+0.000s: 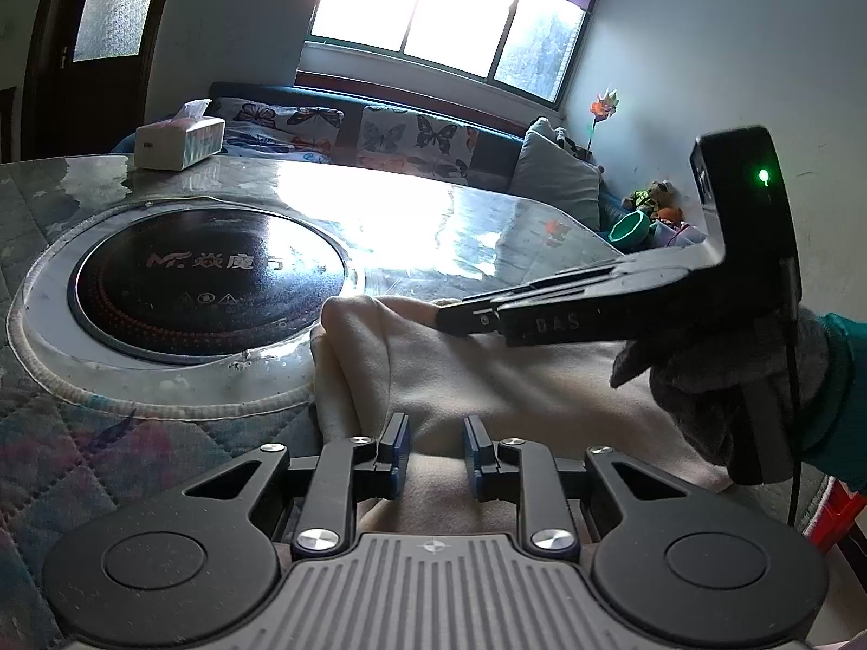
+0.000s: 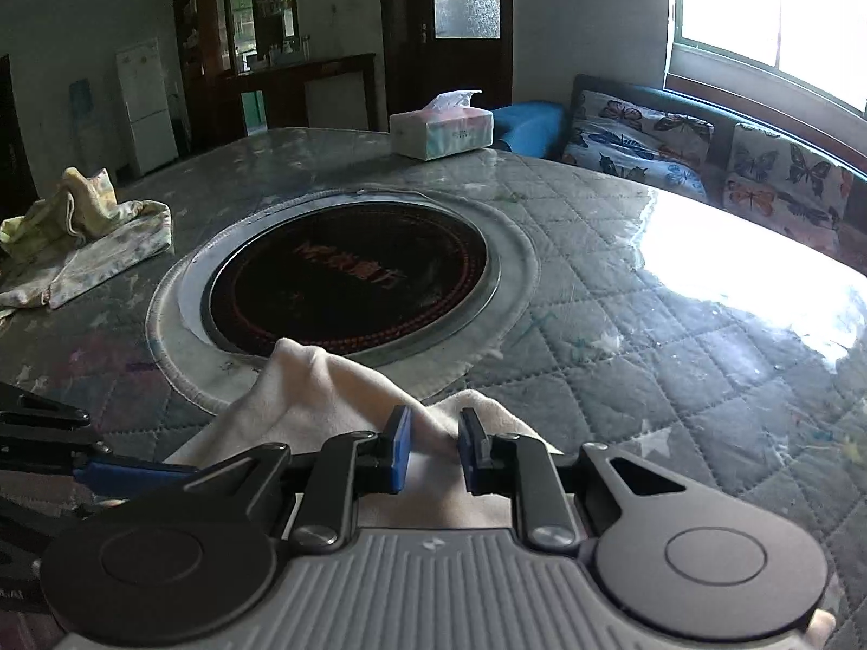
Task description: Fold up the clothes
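We see a large table (image 2: 623,298) covered with a quilted cloth under clear plastic, with a round black cooktop (image 2: 347,281) set into its middle. Behind it, on the far side, a sofa (image 2: 677,135) with butterfly cushions stands under a bright window (image 1: 450,5).

On the near edge of the table lies a cream garment (image 1: 487,368), bunched into soft folds, its far corner just reaching the cooktop's pale rim. A second, floral garment (image 2: 81,233) lies crumpled at the far left, well apart. A tissue box (image 2: 441,127) sits on the table's far side.

Our right gripper (image 2: 432,449) hovers over the cream garment's right part. Its blue-padded fingers (image 2: 401,452) stand a narrow way apart, with a ridge of the fabric rising between them; we cannot tell whether the pads touch it.

Our left gripper (image 1: 436,452) is over the garment's near part, its fingers likewise narrowly parted with cloth showing between them, not pinched. In the left view, the right gripper reaches in from the right, its tips resting on the fabric's far fold.
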Demonstrator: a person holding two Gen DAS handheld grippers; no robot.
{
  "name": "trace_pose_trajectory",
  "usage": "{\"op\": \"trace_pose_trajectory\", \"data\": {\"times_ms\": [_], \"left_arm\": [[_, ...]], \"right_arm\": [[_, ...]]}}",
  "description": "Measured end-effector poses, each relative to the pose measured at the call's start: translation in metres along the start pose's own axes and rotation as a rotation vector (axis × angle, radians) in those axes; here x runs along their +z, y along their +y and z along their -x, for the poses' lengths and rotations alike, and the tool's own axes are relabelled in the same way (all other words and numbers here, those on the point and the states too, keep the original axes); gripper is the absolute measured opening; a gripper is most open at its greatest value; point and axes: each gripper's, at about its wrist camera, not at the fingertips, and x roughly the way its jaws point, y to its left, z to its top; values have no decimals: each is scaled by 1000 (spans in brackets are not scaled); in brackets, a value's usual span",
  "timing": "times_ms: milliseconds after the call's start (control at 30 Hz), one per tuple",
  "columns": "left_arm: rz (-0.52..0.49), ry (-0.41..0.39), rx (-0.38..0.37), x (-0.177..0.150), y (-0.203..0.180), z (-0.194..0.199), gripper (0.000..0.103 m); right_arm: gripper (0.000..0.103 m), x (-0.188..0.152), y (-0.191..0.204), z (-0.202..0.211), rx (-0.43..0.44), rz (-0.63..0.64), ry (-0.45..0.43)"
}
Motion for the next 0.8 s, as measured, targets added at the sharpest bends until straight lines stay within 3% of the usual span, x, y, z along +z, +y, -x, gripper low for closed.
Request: {"op": "trace_pose_trajectory", "data": {"times_ms": [200, 367, 800], "left_arm": [[10, -3, -9, 0, 0, 2, 26], [3, -8, -12, -2, -1, 4, 27], [15, -16, 3, -8, -2, 23, 38]], "right_arm": [[18, 11, 15, 1, 64, 26, -15], [18, 13, 29, -23, 97, 46, 29], [18, 18, 46, -30, 97, 90, 27]]}}
